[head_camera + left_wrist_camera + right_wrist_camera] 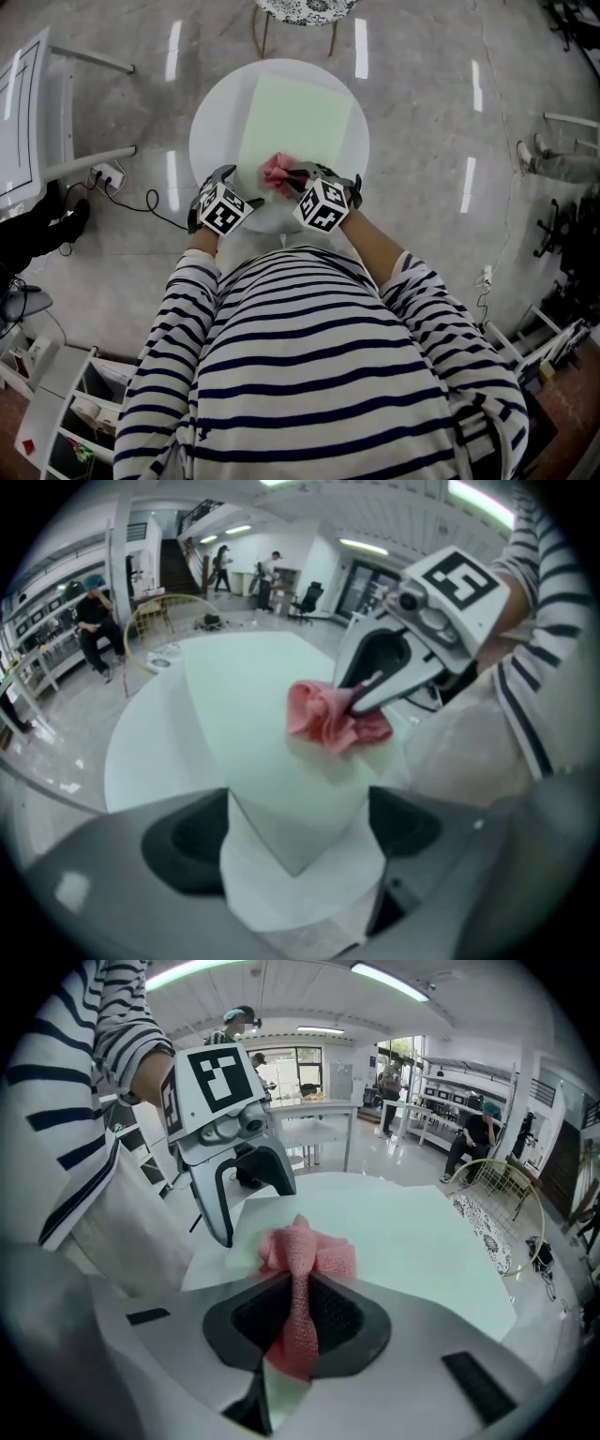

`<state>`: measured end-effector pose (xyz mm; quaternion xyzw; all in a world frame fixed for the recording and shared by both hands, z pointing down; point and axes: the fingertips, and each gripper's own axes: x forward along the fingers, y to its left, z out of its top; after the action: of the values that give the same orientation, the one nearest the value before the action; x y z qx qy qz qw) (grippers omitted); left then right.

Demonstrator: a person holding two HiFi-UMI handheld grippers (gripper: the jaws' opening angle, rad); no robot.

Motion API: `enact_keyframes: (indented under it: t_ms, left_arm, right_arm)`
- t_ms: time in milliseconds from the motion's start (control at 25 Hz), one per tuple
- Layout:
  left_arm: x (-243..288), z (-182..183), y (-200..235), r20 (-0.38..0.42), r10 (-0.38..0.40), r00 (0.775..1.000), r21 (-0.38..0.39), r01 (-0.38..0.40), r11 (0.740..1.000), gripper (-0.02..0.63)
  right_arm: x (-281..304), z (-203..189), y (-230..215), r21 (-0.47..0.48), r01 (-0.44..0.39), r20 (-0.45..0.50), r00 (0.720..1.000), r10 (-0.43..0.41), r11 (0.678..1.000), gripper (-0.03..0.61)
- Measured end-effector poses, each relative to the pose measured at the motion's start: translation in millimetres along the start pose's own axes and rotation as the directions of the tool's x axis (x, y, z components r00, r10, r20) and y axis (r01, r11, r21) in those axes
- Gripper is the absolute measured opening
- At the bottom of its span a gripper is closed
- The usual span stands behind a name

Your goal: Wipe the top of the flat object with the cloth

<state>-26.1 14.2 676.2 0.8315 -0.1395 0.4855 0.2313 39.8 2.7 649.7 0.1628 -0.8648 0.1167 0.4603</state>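
Observation:
A pale green flat board (295,117) lies on a round white table (211,122). A crumpled pink cloth (277,171) rests on the board's near edge. My right gripper (289,179) is shut on the cloth (305,1255), and a strip of it runs back between the jaws of the right gripper (298,1321). My left gripper (251,200) is open and holds nothing. In the left gripper view, the left gripper (298,850) straddles the near corner of the board (262,761), with the cloth (328,716) and right gripper (375,688) just ahead.
A chair with a patterned seat (305,9) stands beyond the table. A white bench (28,122) sits at the left, with a power strip and cable (111,176) on the floor. White shelves (56,403) are at lower left. People stand and sit in the background (473,1133).

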Motion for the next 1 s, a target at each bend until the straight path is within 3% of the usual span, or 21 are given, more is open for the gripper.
enact_keyframes:
  t_ms: [520, 1000]
  left_arm:
    - [1, -1, 1, -0.012, -0.004, 1.000, 0.003, 0.004, 1.000, 0.456]
    - [2, -1, 0, -0.025, -0.008, 1.000, -0.002, 0.008, 1.000, 0.456]
  right_arm:
    - [-6, -12, 43, -0.053, -0.113, -0.015, 0.994, 0.112, 0.992, 0.049]
    - [-24, -39, 24, -0.089, -0.121, -0.030, 0.992, 0.119, 0.989, 0.051]
